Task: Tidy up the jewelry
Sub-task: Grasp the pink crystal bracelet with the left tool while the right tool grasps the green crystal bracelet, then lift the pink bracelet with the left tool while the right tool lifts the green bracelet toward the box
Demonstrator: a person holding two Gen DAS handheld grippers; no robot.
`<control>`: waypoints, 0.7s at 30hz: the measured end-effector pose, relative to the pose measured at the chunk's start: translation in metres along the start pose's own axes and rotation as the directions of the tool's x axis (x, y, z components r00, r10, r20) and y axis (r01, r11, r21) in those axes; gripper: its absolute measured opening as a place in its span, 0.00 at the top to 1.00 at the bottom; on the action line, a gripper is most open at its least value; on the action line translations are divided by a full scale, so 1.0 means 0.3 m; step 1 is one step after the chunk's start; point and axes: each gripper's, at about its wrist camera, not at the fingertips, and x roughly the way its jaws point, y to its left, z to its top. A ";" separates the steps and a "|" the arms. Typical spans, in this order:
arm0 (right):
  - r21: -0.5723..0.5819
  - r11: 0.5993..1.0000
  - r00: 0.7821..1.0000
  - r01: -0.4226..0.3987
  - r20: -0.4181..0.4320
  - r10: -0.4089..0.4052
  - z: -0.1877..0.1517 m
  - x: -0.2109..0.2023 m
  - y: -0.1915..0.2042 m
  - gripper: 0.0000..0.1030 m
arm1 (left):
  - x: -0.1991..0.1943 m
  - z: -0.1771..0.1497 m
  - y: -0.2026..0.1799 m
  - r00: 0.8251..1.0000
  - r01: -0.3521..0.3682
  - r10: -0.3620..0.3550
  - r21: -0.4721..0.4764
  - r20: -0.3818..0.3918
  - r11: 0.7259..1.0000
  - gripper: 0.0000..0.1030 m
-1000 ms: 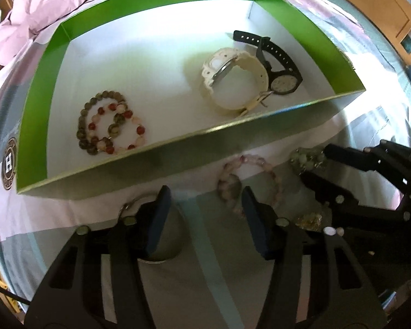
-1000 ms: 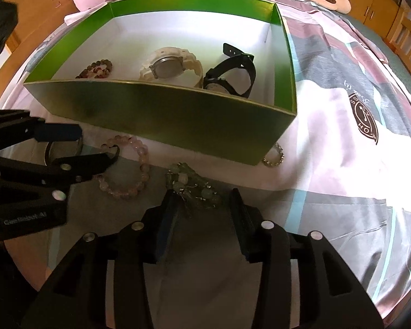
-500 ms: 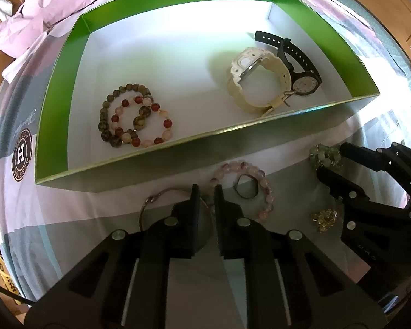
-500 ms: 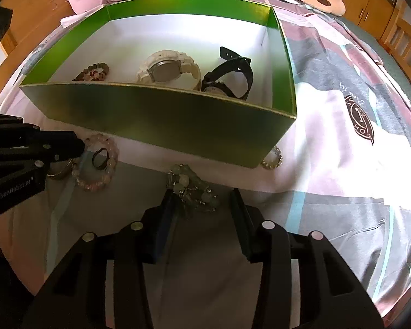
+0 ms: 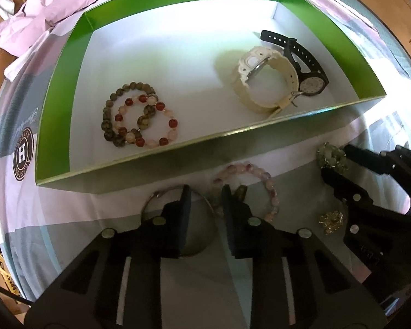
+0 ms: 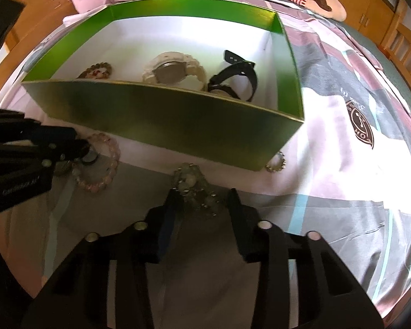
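Left wrist: "H" logo [image 5: 21, 153] on bedsheet [image 5: 68, 219]; left hand-held gripper [image 5: 204, 192] opening, empty; right [image 6: 202, 194] closing around bracelet [image 6: 194, 189].

Since 1 second ago your left gripper [image 5: 205, 192] snapped nearly shut and its jaws are now opening again, straddling the near edge of the thin metal bangle [image 5: 178, 219] and the pink bead bracelet [image 5: 246, 189]; nothing is pinched. A small dark ring [image 6: 89, 159], unseen at first, now sits inside that pink bracelet. Your right gripper's [image 6: 202, 194] jaws are closing around the pale green bead cluster [image 6: 194, 189], which lies between them. The green box [image 5: 233, 134] looks nearer in your left view.
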 end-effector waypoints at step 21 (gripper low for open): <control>0.010 0.999 0.999 -0.047 0.002 0.047 -0.034 -0.027 0.011 0.83 | -0.038 -0.012 0.032 0.999 0.051 -0.052 -0.015 -0.011 0.999 0.92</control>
